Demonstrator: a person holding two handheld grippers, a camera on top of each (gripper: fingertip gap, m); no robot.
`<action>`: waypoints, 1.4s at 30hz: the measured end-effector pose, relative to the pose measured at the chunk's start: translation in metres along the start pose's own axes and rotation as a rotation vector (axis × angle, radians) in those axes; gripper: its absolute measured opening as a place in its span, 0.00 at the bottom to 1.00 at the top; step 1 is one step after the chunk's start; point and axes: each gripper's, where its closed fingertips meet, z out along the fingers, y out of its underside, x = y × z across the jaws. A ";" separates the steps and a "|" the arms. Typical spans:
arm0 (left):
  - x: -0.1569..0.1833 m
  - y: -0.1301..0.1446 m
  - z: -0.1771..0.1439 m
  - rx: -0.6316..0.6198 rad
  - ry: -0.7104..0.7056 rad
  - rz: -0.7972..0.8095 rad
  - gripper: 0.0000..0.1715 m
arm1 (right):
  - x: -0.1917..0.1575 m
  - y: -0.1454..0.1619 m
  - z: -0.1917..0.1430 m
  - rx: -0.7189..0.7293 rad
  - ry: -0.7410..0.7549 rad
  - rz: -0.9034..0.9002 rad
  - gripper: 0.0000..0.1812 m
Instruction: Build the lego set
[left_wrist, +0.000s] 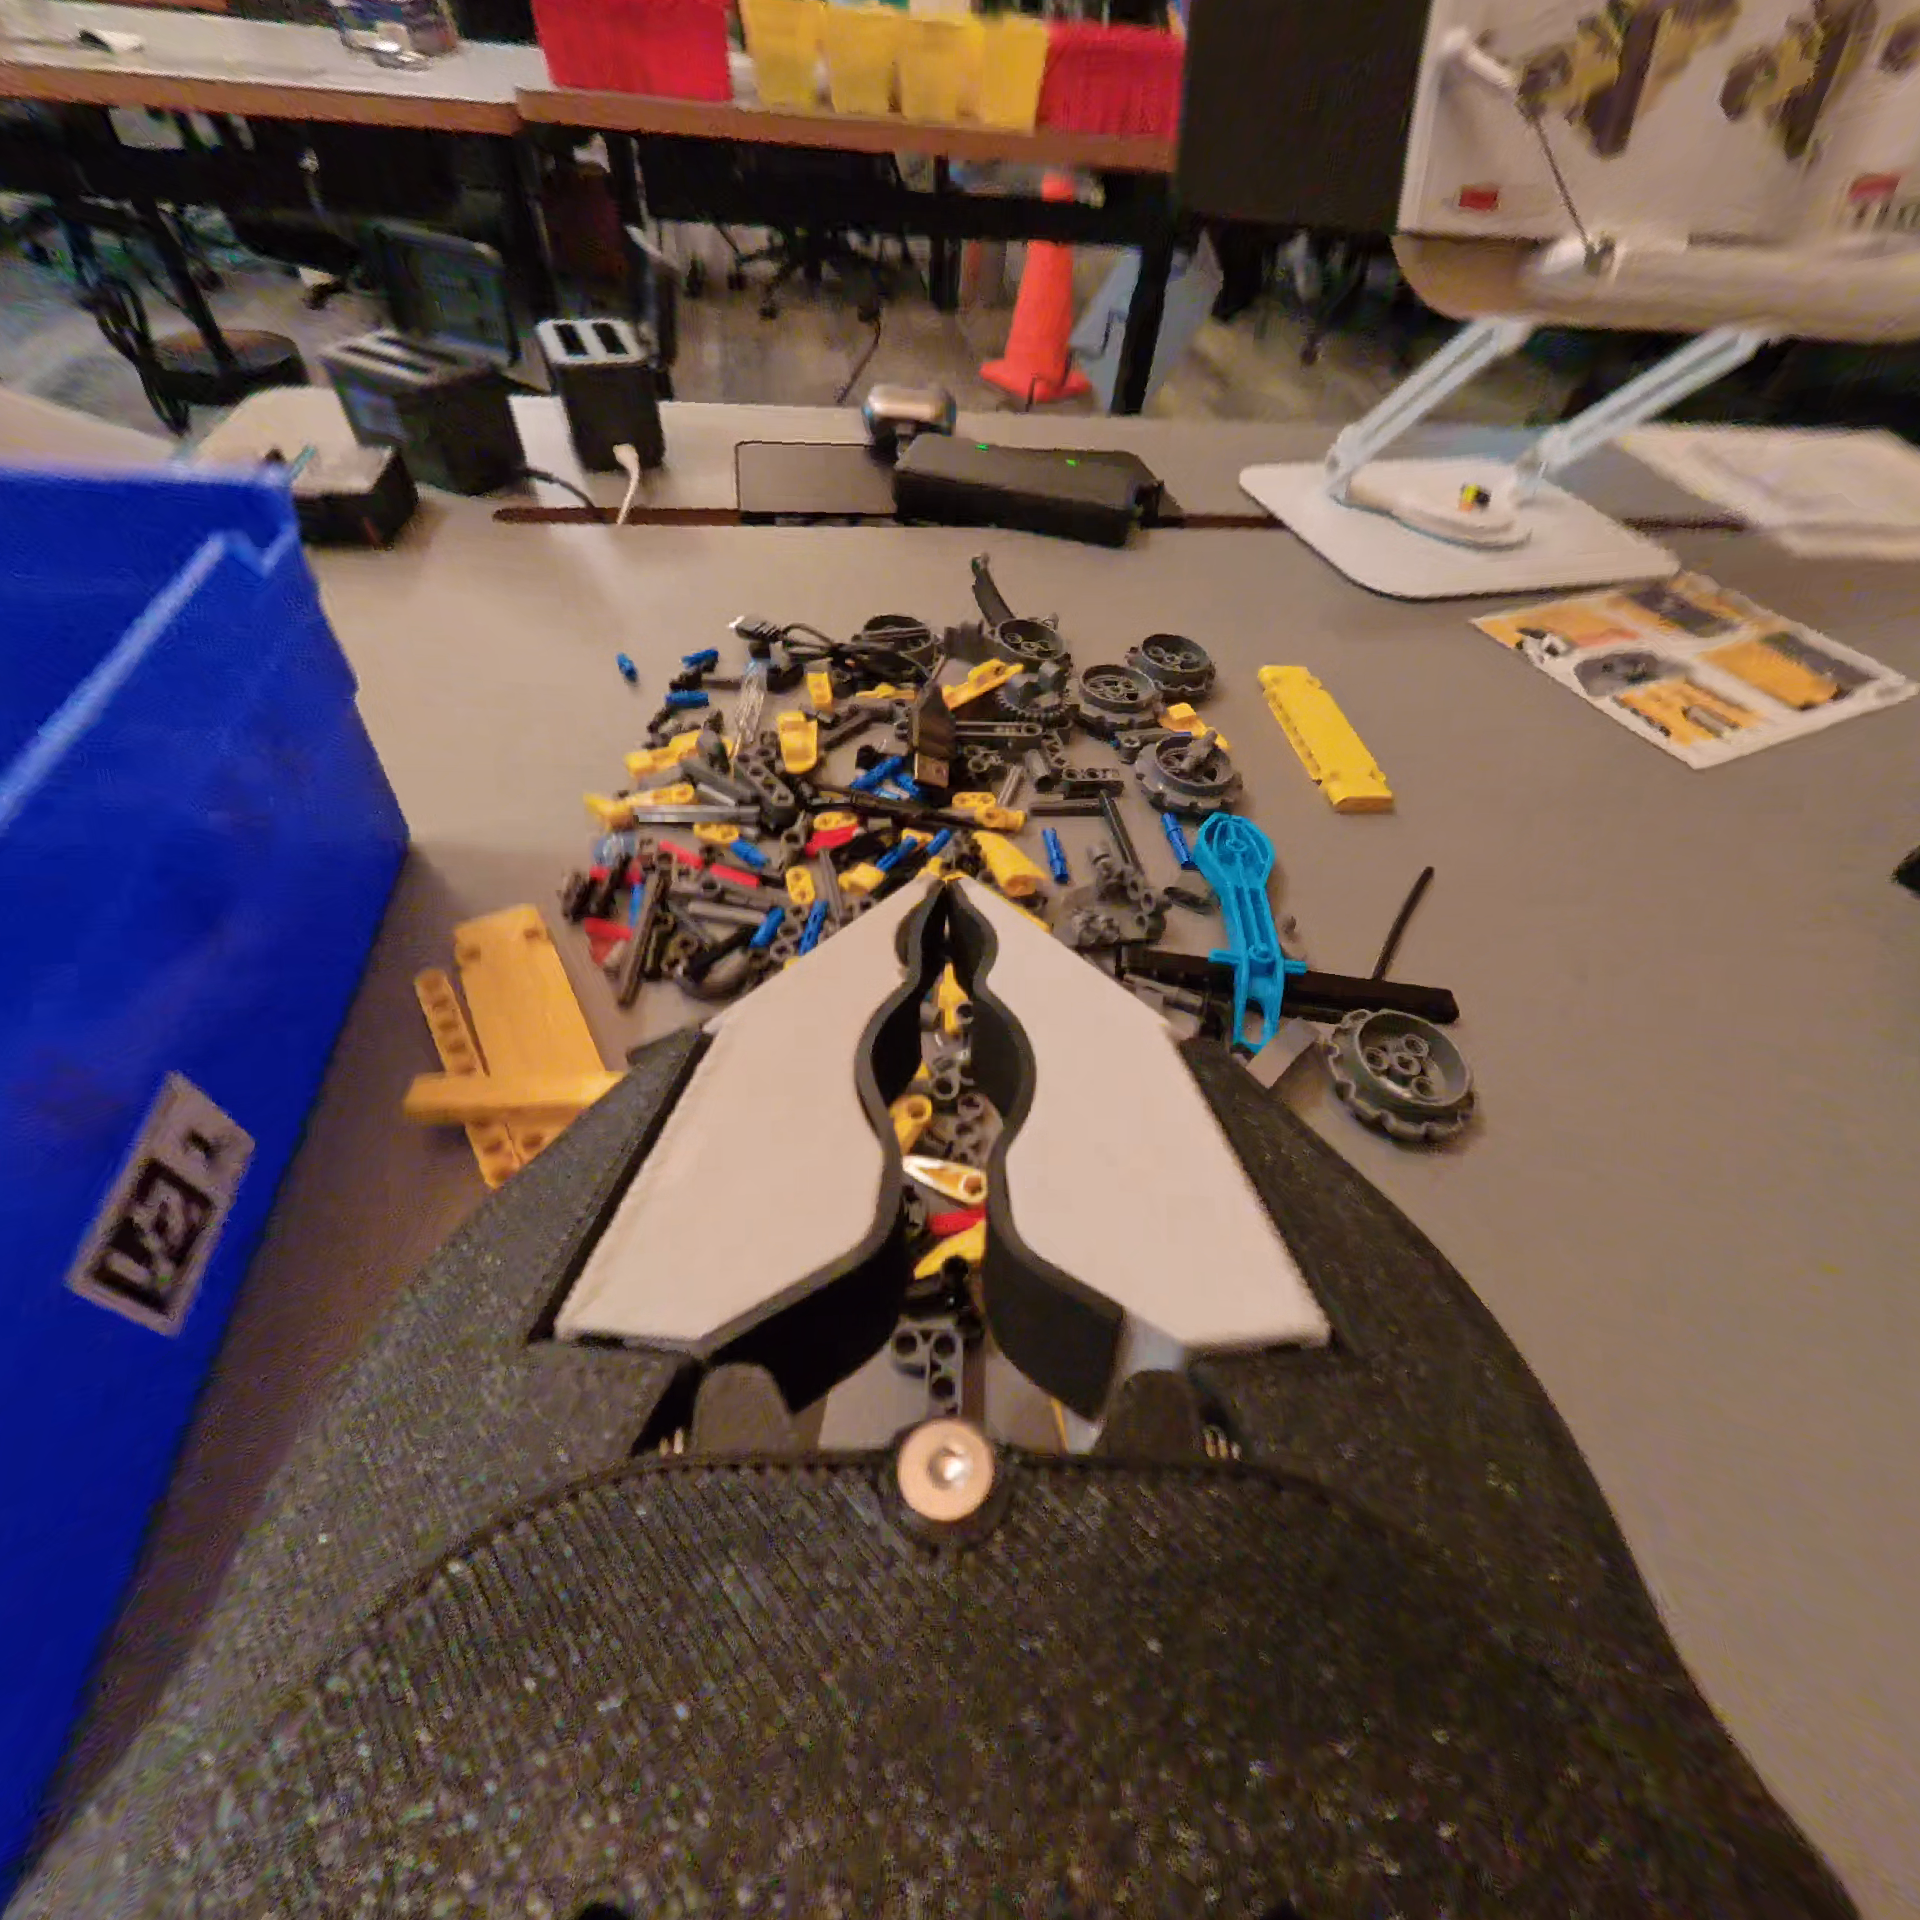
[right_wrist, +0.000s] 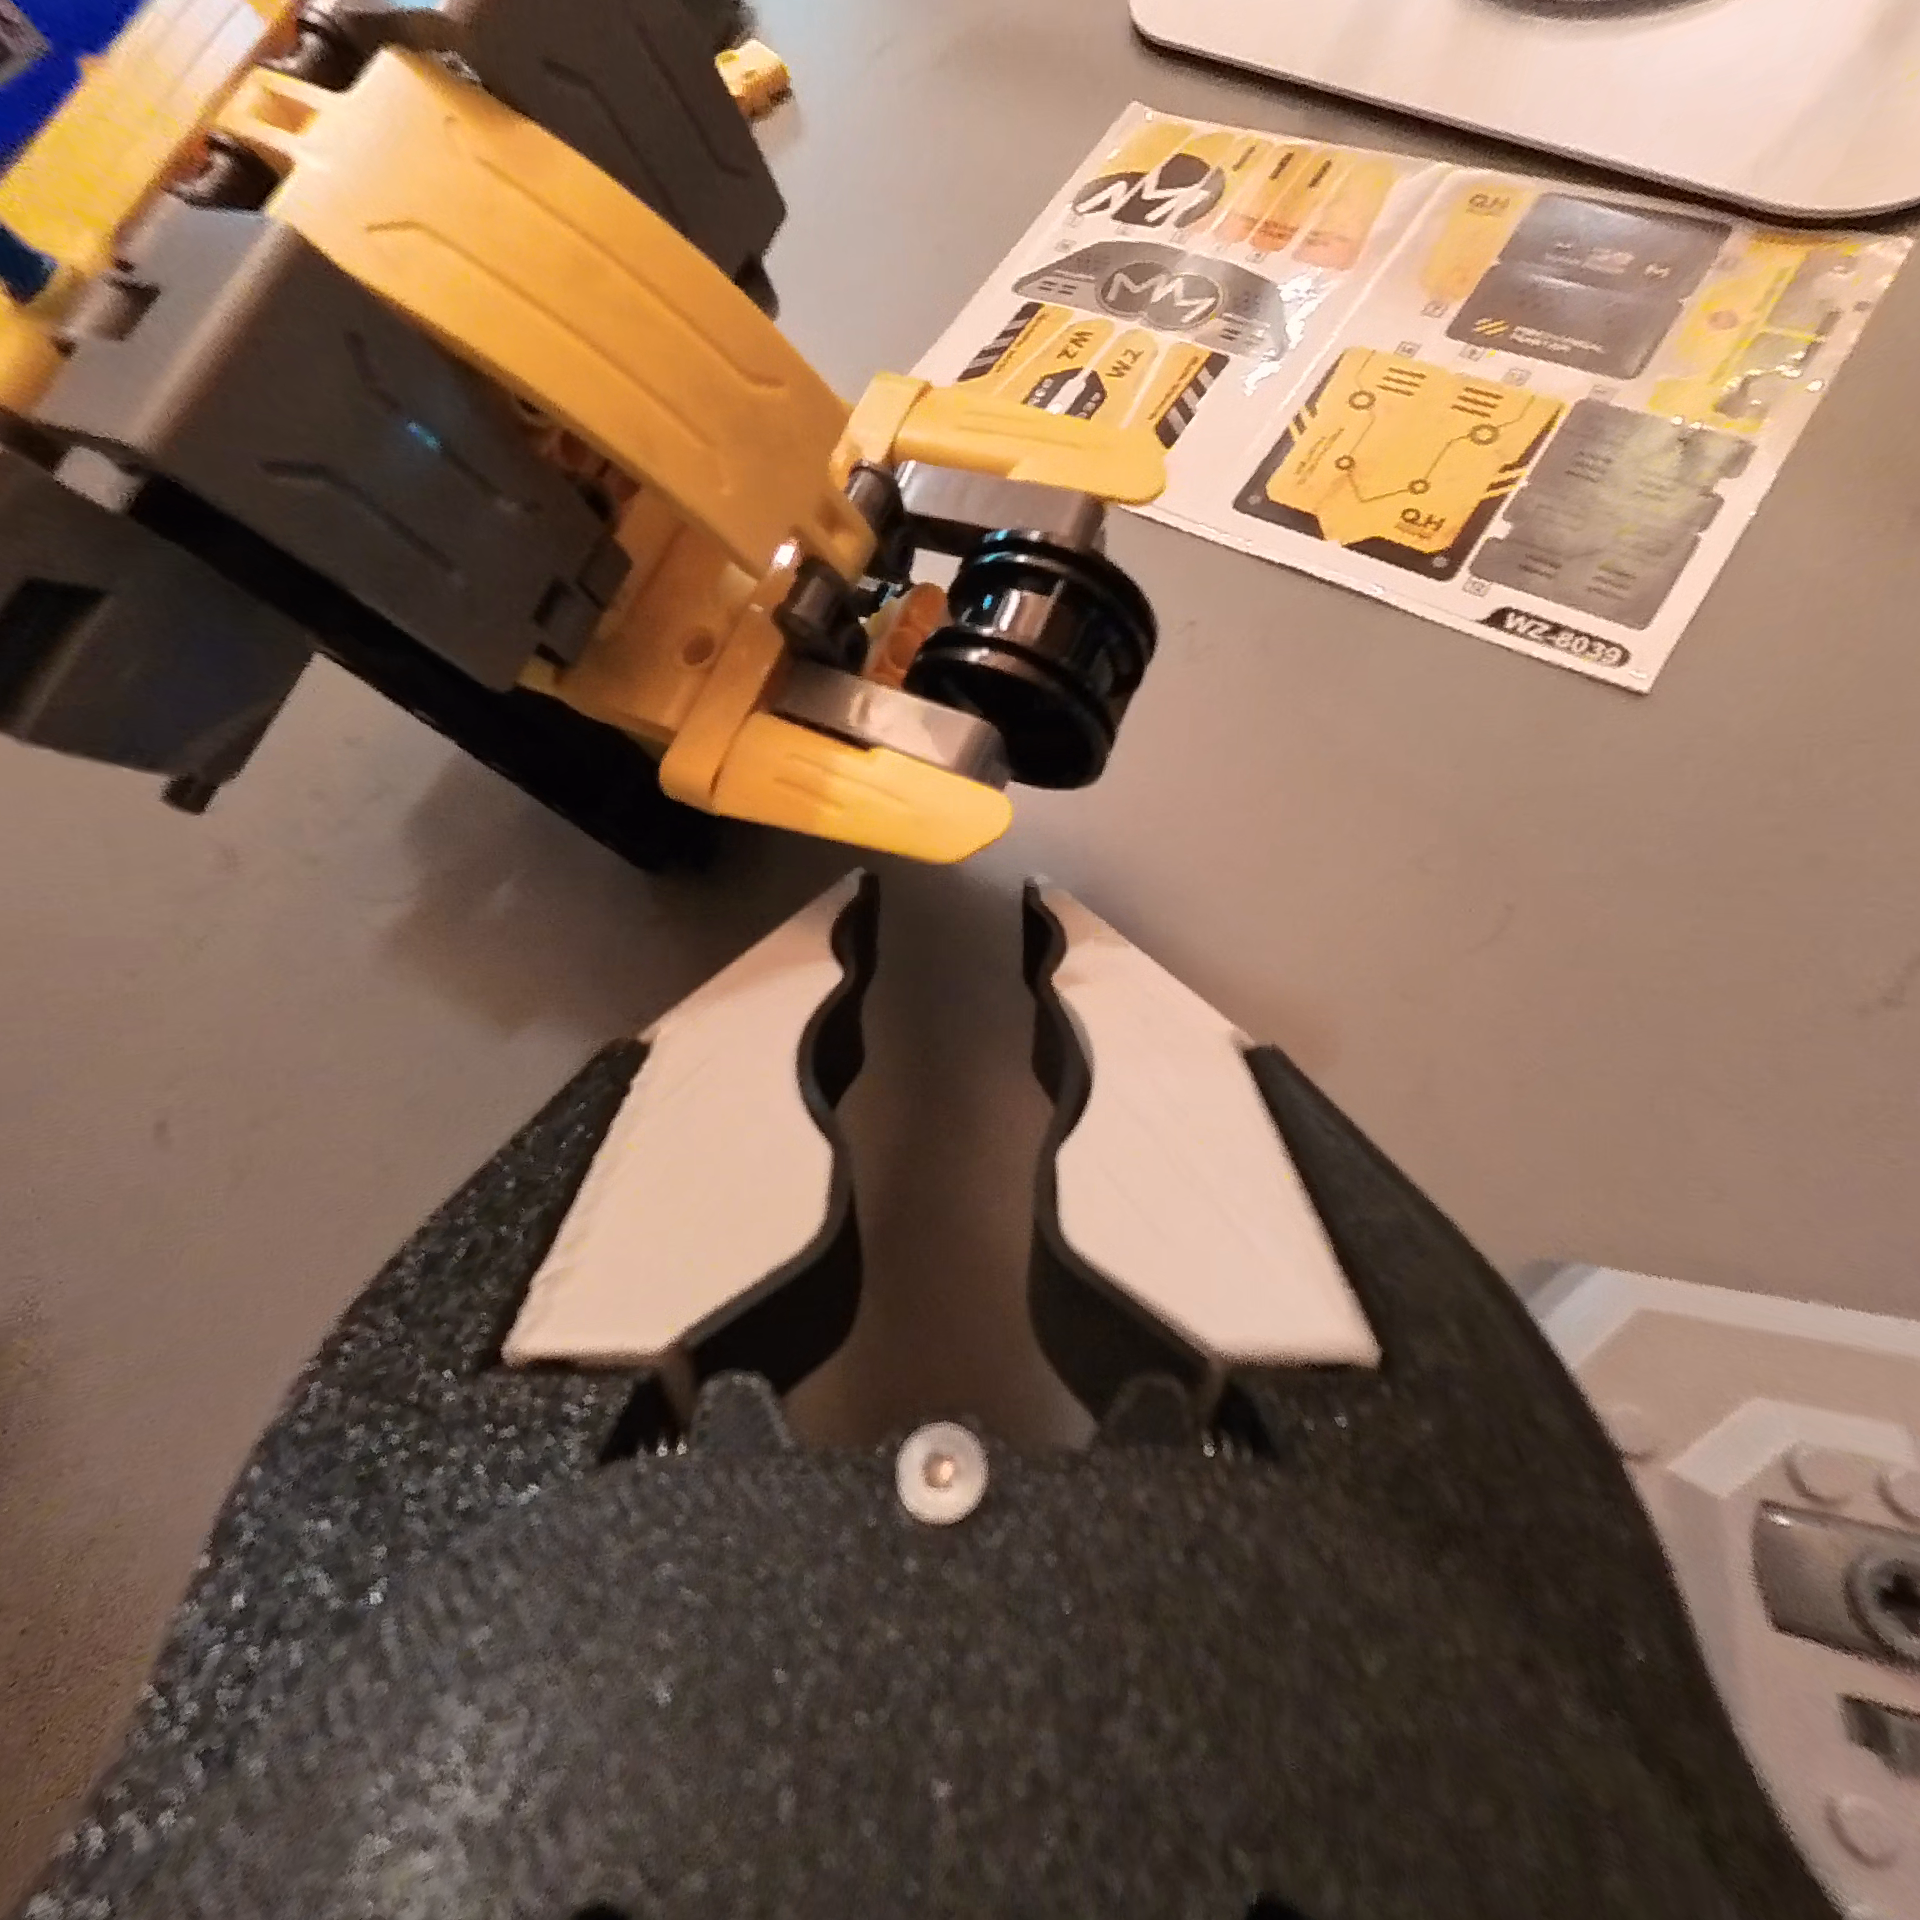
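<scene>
My left gripper (left_wrist: 945, 885) is shut, its tips meeting above the near edge of a pile of small yellow, blue, red and grey building-toy parts (left_wrist: 831, 810) on the grey table (left_wrist: 1558, 1039). I see nothing pinched between its tips. My right gripper (right_wrist: 948, 894) is open with bare table between its fingers. Just beyond its tips is a partly built yellow and grey toy vehicle (right_wrist: 436, 416). The vehicle's yellow tab (right_wrist: 862, 805) and black spool-like wheel (right_wrist: 1039, 649) are nearest the fingers, and neither touches them.
A blue bin (left_wrist: 156, 883) stands at the left. Yellow beams (left_wrist: 509, 1039), a light-blue tool (left_wrist: 1242, 914), grey wheels (left_wrist: 1403, 1070) and a yellow panel (left_wrist: 1325, 738) lie around the pile. A sticker sheet (right_wrist: 1382, 395) and a white stand base (left_wrist: 1455, 530) are at the right. Black boxes are at the back. Some 50 centimetres of space lies between my two pairs of fingers.
</scene>
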 end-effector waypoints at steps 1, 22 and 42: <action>-0.003 0.007 0.000 0.002 0.013 -0.041 0.00 | 0.001 0.001 0.001 -0.012 0.011 0.001 0.15; -0.012 0.020 0.012 -0.099 0.026 -0.056 0.21 | 0.009 0.004 0.009 -0.052 0.042 -0.006 0.08; -0.009 0.010 0.003 -0.020 0.089 -0.145 0.23 | 0.000 -0.025 -0.034 0.214 0.017 -0.003 0.00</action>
